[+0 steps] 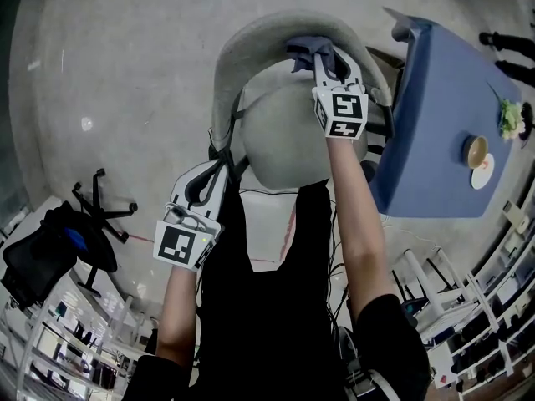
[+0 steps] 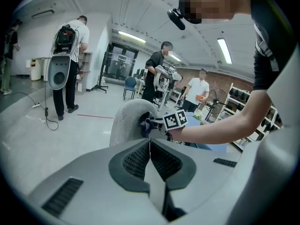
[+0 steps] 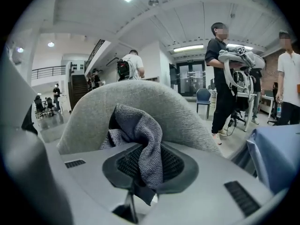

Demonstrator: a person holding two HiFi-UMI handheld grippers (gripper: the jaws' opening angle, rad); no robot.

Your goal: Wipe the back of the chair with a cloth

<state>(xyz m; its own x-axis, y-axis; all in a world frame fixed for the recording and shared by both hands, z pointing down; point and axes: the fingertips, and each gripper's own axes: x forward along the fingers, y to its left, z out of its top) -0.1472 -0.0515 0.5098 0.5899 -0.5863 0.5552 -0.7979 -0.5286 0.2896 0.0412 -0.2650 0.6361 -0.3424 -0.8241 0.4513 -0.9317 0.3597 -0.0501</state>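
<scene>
While the right tool (image 1: 324, 57) pinches the grey cloth (image 1: 303, 50) against the top of the chair back (image 1: 251, 44), the wiping step looks under way | left tool (image 1: 219, 167): jaws together, empty, near the chair's side | next: probably drag cloth along curved rim under steady pressure

Right gripper (image 1: 324, 61) extended forward, jaws clamped on cloth (image 3: 140, 125); left gripper (image 1: 219, 164) lower, jaws together.
</scene>
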